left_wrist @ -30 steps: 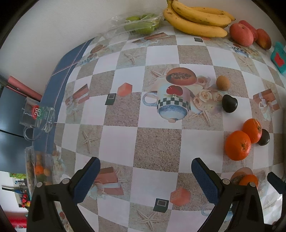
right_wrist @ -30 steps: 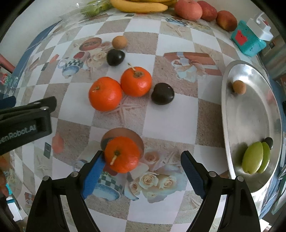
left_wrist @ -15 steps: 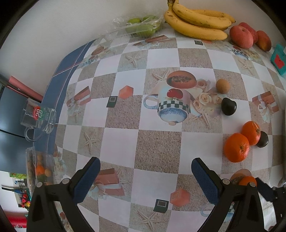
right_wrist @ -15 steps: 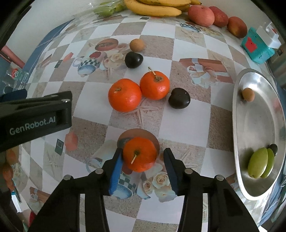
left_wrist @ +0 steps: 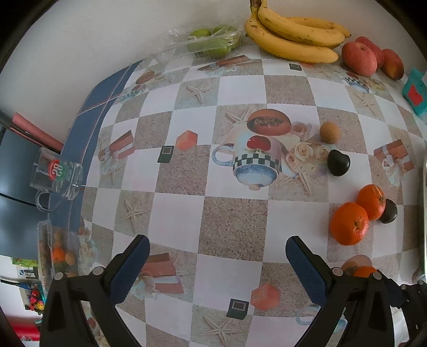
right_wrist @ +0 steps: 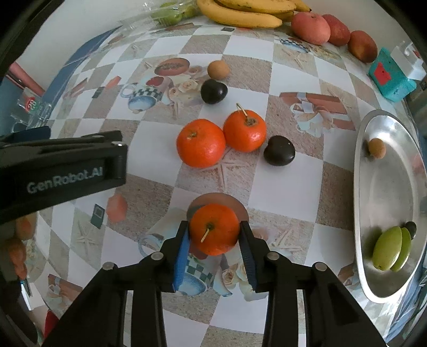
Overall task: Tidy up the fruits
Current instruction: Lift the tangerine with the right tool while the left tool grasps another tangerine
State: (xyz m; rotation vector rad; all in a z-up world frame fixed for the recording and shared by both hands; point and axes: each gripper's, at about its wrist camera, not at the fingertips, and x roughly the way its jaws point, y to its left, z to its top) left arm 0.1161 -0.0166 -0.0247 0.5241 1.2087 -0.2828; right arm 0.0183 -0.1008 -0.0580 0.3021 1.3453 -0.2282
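Fruits lie scattered over the patterned desk (right_wrist: 280,186); the step in hand is the grasp of one orange (right_wrist: 214,229), which sits between the jaws of the right gripper (right_wrist: 214,241); the jaws have just been closing, and both blue pads now appear to press on the flanks of the orange, which seems to rest on the desk on a printed motif; its stem points toward the camera. The left gripper (left_wrist: 216,263) hangs with jaws wide apart and nothing between them, above a bare stretch of the desk. Two further oranges (right_wrist: 221,138) touch one another near the centre; one dark fruit (right_wrist: 279,150) lies just beside them, a second dark fruit (right_wrist: 214,91) and a small brown fruit (right_wrist: 218,70) lie farther back; bananas (right_wrist: 240,12) and red fruits (right_wrist: 331,29) line the far edge. A metal tray (right_wrist: 373,283) stands to the right and already holds green fruits (right_wrist: 389,249), a small brown fruit (right_wrist: 377,148) and a dark item partly hidden behind the green ones; it is judged to be the collection point. The next move calls for a firm, even clamp, a straight lift clear of the desk, then a transfer rightward over the tray rim; release low, since a round fruit may roll on the curved metal.
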